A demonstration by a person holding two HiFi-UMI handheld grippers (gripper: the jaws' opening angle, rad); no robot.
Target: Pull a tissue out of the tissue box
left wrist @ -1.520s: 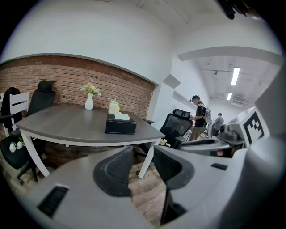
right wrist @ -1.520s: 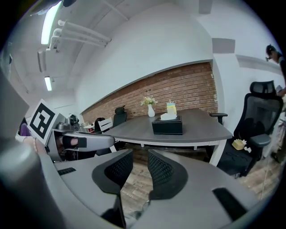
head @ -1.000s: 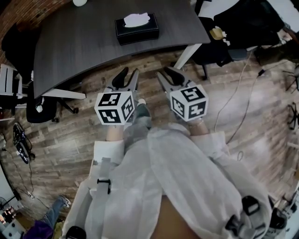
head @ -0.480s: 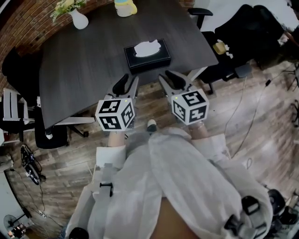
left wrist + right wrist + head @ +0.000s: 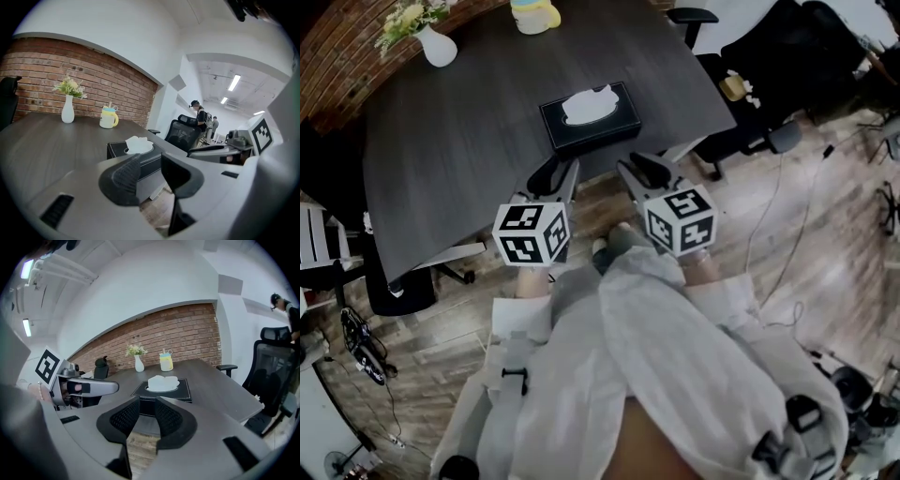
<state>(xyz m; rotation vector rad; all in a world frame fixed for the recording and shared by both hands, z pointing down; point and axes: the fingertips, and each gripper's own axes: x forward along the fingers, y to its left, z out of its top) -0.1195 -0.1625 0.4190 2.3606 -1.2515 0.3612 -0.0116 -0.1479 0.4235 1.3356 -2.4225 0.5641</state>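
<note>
A black tissue box [image 5: 592,127] stands near the front edge of the dark grey table [image 5: 459,141], and a white tissue [image 5: 587,105] puffs out of its top slot. Both grippers hang in front of the table edge, short of the box and over the wooden floor. My left gripper [image 5: 558,174] points at the box's left part, my right gripper [image 5: 639,169] at its right part. In the left gripper view the box [image 5: 140,157] shows past the left gripper [image 5: 150,164], which is narrowly open and empty. The right gripper [image 5: 147,411] is the same, with the box [image 5: 161,390] straight ahead.
A white vase with flowers [image 5: 436,45] and a yellow cup [image 5: 534,14] stand at the table's far side. Office chairs [image 5: 741,84] are to the right and left of the table. Cables lie on the floor at the right. A person stands far off in the left gripper view.
Both grippers and the head have come closer to the table. The tissue box now lies just beyond the jaw tips. The jaws' gaps look unchanged.
</note>
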